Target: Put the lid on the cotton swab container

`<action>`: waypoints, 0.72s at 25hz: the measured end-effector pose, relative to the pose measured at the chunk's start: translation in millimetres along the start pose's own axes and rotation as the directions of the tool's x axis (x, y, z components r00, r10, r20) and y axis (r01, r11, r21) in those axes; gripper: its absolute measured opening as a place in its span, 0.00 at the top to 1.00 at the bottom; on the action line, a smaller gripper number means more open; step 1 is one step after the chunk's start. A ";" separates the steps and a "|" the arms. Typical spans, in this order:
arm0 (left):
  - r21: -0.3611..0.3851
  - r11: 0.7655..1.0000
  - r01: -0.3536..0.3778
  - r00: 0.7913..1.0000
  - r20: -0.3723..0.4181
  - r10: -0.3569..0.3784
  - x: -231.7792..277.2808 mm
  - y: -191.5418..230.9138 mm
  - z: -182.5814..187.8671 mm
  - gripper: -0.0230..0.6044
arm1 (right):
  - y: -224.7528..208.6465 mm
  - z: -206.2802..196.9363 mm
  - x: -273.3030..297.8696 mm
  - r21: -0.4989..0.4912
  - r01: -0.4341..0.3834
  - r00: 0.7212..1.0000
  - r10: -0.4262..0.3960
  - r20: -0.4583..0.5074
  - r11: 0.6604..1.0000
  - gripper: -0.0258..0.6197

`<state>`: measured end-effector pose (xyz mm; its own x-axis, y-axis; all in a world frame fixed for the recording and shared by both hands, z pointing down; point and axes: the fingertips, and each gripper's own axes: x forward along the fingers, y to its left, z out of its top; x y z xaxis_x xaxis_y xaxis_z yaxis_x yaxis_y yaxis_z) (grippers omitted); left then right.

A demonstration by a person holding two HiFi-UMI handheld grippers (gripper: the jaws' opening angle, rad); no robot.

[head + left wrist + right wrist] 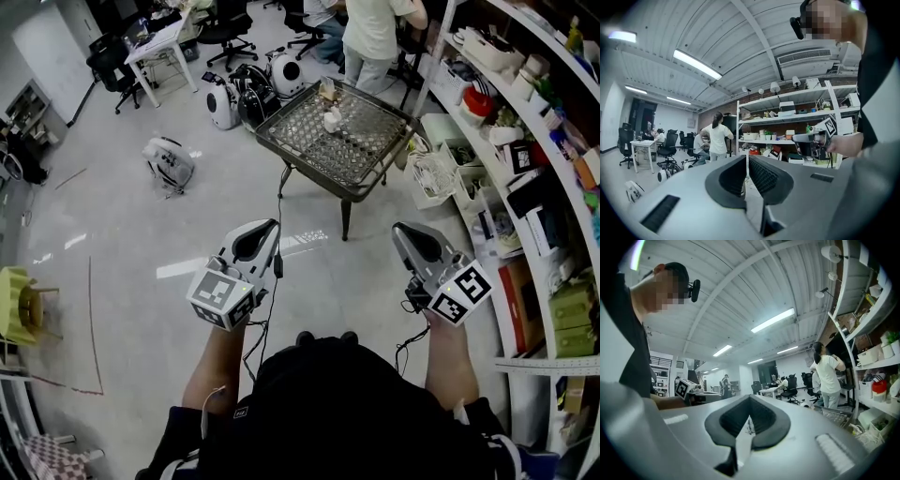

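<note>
Far ahead stands a small table [309,165] with a wire-mesh top. On it lie a small white thing [333,119] and a pale boxy thing [326,89], both too small to tell container from lid. My left gripper [273,226] [746,157] is held at chest height well short of the table, jaws shut with nothing between them. My right gripper [397,228] [750,398] is level with it on the right, shut and empty too. Each gripper shows in the other's view: the right gripper [811,138] and the left gripper [692,390].
Stocked shelves [525,141] run along the right side. A person [375,37] stands just behind the table. White round devices [225,101] and another one [169,161] sit on the floor to the left, with office chairs [225,33] beyond. A yellow stool [23,305] stands far left.
</note>
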<state>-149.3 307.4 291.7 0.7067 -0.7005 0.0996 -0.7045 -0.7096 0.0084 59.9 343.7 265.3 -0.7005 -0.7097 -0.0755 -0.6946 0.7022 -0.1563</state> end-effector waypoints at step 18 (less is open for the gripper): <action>-0.056 0.998 -0.003 1.000 -0.003 0.003 -56.6 54.2 -30.5 0.93 | 41.2 -34.6 52.5 0.160 -0.007 0.999 0.012 -0.034 0.987 0.94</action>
<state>-229.5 310.9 316.9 0.7042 -0.7026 0.1023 -0.7095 -0.7018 0.0642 -11.1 337.3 288.9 -0.7142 -0.6986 -0.0444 -0.6546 0.6890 -0.3110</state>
